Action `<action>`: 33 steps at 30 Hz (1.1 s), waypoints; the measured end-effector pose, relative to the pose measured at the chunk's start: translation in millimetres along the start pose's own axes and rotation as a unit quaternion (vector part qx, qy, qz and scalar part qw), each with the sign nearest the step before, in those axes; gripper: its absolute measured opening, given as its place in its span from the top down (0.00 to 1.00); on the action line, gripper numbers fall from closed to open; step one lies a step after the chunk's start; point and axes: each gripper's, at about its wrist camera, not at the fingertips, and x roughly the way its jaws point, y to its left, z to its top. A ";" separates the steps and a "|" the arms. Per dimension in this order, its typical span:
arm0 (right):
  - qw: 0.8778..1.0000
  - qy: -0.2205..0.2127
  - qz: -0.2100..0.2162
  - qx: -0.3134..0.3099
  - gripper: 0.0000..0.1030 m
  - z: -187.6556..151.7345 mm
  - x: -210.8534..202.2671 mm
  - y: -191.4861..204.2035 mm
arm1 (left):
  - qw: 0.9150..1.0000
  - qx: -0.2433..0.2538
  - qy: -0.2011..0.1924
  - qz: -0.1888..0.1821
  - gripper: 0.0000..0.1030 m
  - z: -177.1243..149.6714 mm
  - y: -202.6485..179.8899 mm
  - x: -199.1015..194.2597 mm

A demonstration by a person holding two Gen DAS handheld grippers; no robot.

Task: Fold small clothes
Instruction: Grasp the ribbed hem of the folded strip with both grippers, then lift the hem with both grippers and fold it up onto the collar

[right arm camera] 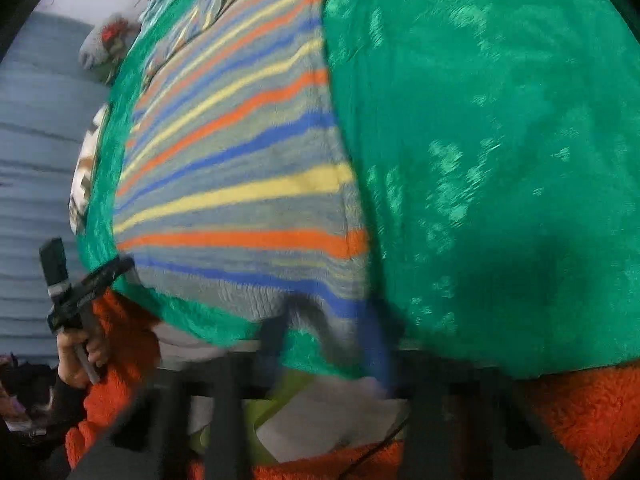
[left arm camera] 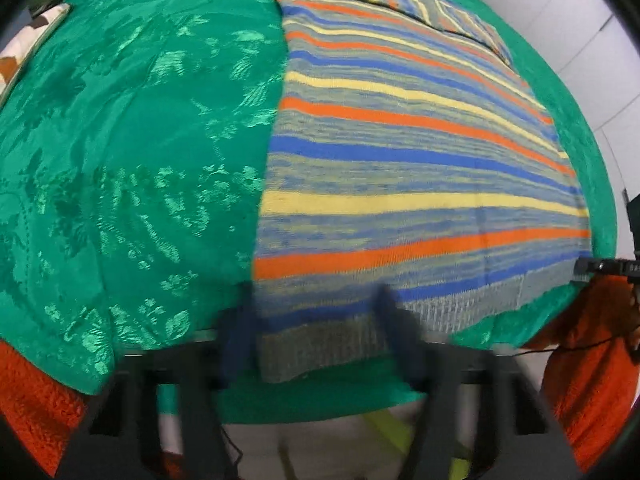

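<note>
A knitted sweater [left arm camera: 400, 168] with blue, orange and yellow stripes lies flat on a green patterned cloth [left arm camera: 132, 152], one sleeve folded across its far end. In the left wrist view my left gripper [left arm camera: 316, 330] points down at the near hem; its blurred fingers [left arm camera: 236, 332] stand apart, straddling the hem's left corner. In the right wrist view the sweater [right arm camera: 240, 184] fills the left half. My right gripper [right arm camera: 326, 338] is at the hem's right corner, its fingers [right arm camera: 378, 344] smeared by blur, closed on the ribbed edge. Each view catches the other gripper at the table's edge: the right [left arm camera: 584, 270] and the left [right arm camera: 120, 266].
The green cloth [right arm camera: 500, 160] drapes over the near table edge. A hand [right arm camera: 76, 356] in an orange fleece sleeve [right arm camera: 120, 360] holds the left gripper. Patterned fabric [left arm camera: 24, 48] lies off the table's far left. Pale floor [left arm camera: 592, 40] lies beyond the sweater's side.
</note>
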 end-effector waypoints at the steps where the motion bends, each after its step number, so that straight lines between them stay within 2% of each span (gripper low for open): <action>1: 1.000 0.005 0.010 -0.002 0.94 1.9 -1.2 0.7 | 1.000 -0.002 0.004 -0.007 0.96 0.3 2.9 -0.9; 4: 1.000 -0.006 0.025 -0.007 0.94 1.0 -9.3 6.4 | 0.999 -0.017 0.008 -0.027 0.95 2.9 9.5 -6.9; 6: 0.996 -0.032 0.080 0.015 0.94 2.9 -21.4 4.9 | 0.995 -0.055 0.007 -0.078 0.96 7.5 19.7 -16.6; 7: 0.991 -0.052 0.119 0.028 0.94 5.2 -29.2 3.8 | 0.991 -0.075 0.004 -0.107 0.96 10.4 26.1 -22.0; 8: 0.986 -0.069 0.146 0.036 0.94 8.1 -35.5 3.5 | 0.983 -0.104 -0.007 -0.149 0.96 19.1 34.7 -31.1; 9: 0.980 -0.090 0.174 0.045 0.94 13.0 -43.1 2.9 | 0.978 -0.117 -0.017 -0.169 0.96 27.1 39.1 -37.0; 11: 0.966 -0.128 0.215 0.061 0.94 28.4 -55.2 0.8 | 0.971 -0.134 -0.042 -0.195 0.96 51.5 46.6 -48.1; 13: 0.956 -0.163 0.235 0.072 0.94 54.6 -64.4 -1.4 | 0.963 -0.152 -0.066 -0.213 0.96 83.9 54.1 -53.5; 14: 0.953 -0.178 0.233 0.074 0.94 70.3 -68.3 -1.9 | 0.960 -0.159 -0.083 -0.217 0.96 107.0 57.6 -55.1; 17: 0.945 -0.222 0.226 0.083 0.94 122.7 -75.2 -7.6 | 0.957 -0.168 -0.112 -0.209 0.96 169.6 60.6 -45.7; 19: 0.938 -0.244 0.225 0.099 0.94 167.0 -79.6 -16.7 | 0.954 -0.181 -0.118 -0.208 0.96 207.1 62.2 -34.1; 23: 0.935 -0.254 0.216 0.117 0.94 235.1 -74.7 -24.6 | 0.954 -0.193 -0.120 -0.196 0.96 275.6 64.1 -8.0; 30: 0.935 -0.231 0.221 0.155 0.94 336.2 -51.1 -34.5 | 0.952 -0.221 -0.104 -0.183 0.95 351.0 75.1 33.4; 31: 0.931 -0.229 0.230 0.165 0.94 350.3 -44.0 -39.3 | 0.952 -0.228 -0.098 -0.181 0.93 359.7 76.8 41.1; 33: 0.913 -0.240 0.264 0.198 0.87 371.3 -29.9 -52.7 | 0.942 -0.272 -0.098 -0.172 0.86 376.0 90.1 55.8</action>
